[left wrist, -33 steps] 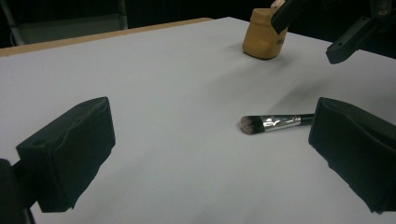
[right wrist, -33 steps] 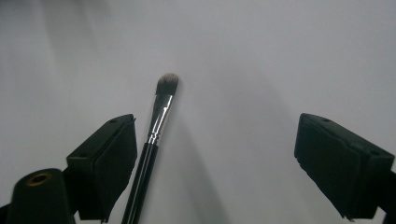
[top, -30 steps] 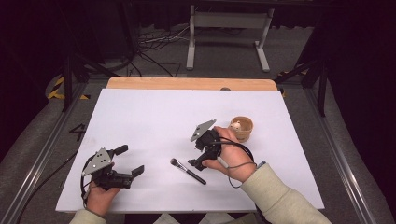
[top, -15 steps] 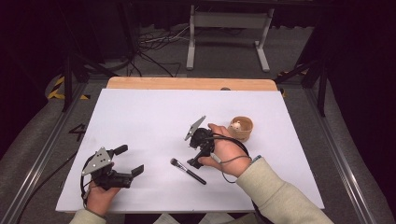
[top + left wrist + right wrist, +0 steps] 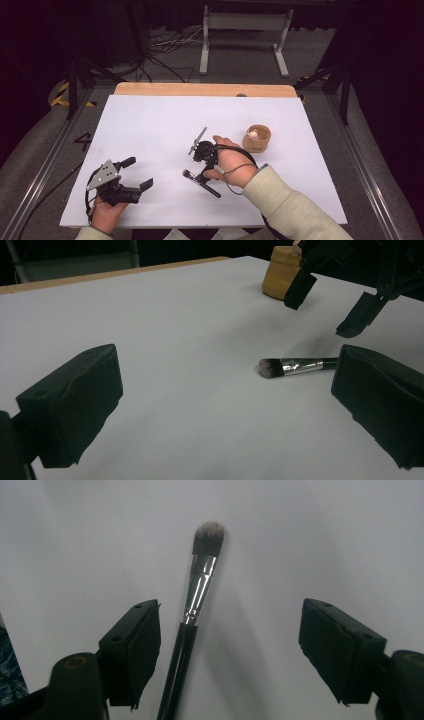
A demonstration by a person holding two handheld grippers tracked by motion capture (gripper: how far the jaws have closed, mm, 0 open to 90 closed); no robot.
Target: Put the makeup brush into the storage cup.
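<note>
A black-handled makeup brush (image 5: 201, 183) with a silver ferrule lies on the white table sheet (image 5: 165, 125). My right gripper (image 5: 202, 167) hovers just over the brush, pointing down at it with jaws open. In the right gripper view the brush (image 5: 199, 585) runs up between the two pads, close to the left pad (image 5: 134, 647), and nothing is gripped. My left gripper (image 5: 137, 173) rests open near the front left of the sheet. In the left gripper view the brush (image 5: 295, 366) lies ahead on the right, with the right gripper's jaws above it.
A small tan cup (image 5: 256, 138) with a pale object inside stands to the right of my right hand; the cup (image 5: 280, 270) also appears in the left gripper view. A wooden strip (image 5: 205, 90) borders the table's far edge. Metal rails run along both sides.
My right gripper has moved left and forward from beside the cup and tipped down over the brush. The left gripper and the brush have stayed put.
</note>
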